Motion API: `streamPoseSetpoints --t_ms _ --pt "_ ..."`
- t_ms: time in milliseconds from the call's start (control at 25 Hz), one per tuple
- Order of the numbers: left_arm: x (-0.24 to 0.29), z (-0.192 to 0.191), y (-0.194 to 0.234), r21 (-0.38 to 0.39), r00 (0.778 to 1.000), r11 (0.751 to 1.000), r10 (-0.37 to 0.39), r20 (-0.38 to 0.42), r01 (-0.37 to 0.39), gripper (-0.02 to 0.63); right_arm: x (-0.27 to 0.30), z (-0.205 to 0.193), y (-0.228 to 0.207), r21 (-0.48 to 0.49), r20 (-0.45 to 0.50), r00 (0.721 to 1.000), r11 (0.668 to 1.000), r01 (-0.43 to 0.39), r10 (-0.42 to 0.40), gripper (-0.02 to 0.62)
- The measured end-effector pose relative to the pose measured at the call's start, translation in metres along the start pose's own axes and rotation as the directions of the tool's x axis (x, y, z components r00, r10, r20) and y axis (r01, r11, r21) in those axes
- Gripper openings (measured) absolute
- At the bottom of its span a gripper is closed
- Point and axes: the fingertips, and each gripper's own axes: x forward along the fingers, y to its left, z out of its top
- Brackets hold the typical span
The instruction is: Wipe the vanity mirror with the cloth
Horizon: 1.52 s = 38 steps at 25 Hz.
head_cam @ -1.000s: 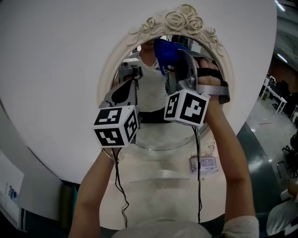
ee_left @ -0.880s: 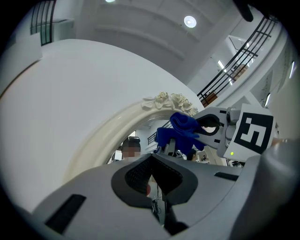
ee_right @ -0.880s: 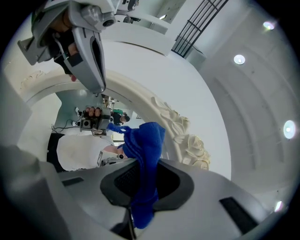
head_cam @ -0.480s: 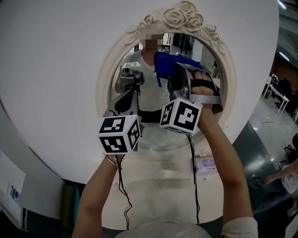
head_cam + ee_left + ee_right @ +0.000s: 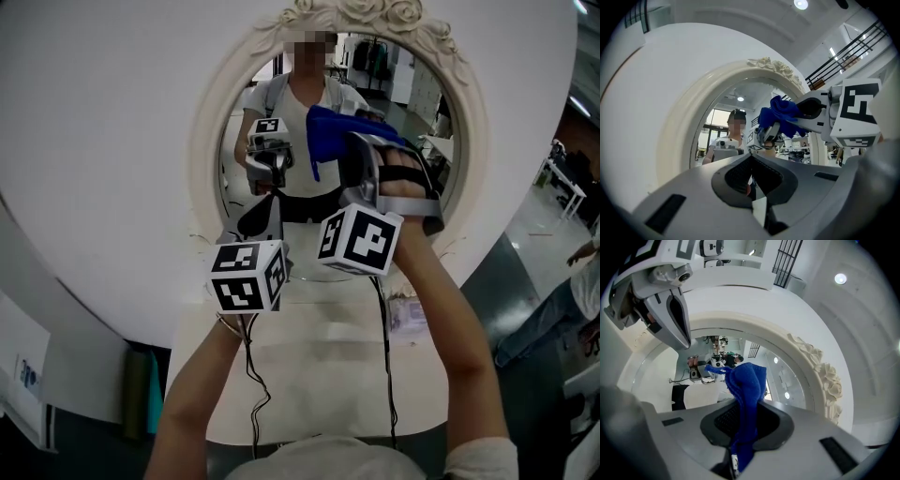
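An oval vanity mirror [image 5: 422,103] in a cream frame [image 5: 202,159] topped with roses stands on the white wall. My right gripper [image 5: 349,141] is shut on a blue cloth [image 5: 328,131], which it holds against the upper middle of the glass. In the right gripper view the cloth [image 5: 745,390] bunches up out of the jaws, right at the mirror frame [image 5: 815,366]. My left gripper [image 5: 262,214] hovers below and left of it, in front of the lower glass, shut and holding nothing. In its own view the cloth [image 5: 780,115] sits up to the right.
A white vanity top [image 5: 319,375] lies under the mirror, with a small packet [image 5: 408,314] on it at the right. Cables hang from both grippers. A person [image 5: 562,300] stands on the floor at the far right. A round white panel [image 5: 103,141] surrounds the mirror.
The cloth and right gripper have slid down the glass from near the top of the mirror toward its middle. The left gripper has dropped slightly as well.
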Motion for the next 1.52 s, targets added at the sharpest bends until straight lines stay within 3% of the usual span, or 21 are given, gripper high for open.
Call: streamPoseSetpoints --t_ms 520,1000,1320,1520 --pt "-0.015 -0.098 0.010 -0.061 0.985 0.996 0.048 -0.163 -0.059 0.005 -0.022 -0.008 0.105 0.058 -0.009 0.981 0.980 -0.192 0.193 0.063" --pt "-0.027 -0.175 0.008 -0.114 0.959 0.989 0.058 -0.277 -0.093 0.005 -0.042 -0.023 0.196 0.094 0.006 0.942 0.938 -0.334 0.335 0.063" --pt "-0.039 -0.231 0.004 -0.161 0.934 0.981 0.044 -0.354 -0.107 0.005 -0.061 -0.030 0.282 0.088 0.007 0.871 0.868 -0.489 0.491 0.064" --pt "-0.046 -0.256 0.009 -0.172 0.919 0.976 0.060 -0.389 -0.136 0.005 -0.071 -0.031 0.331 0.120 0.027 0.807 0.800 -0.588 0.589 0.064"
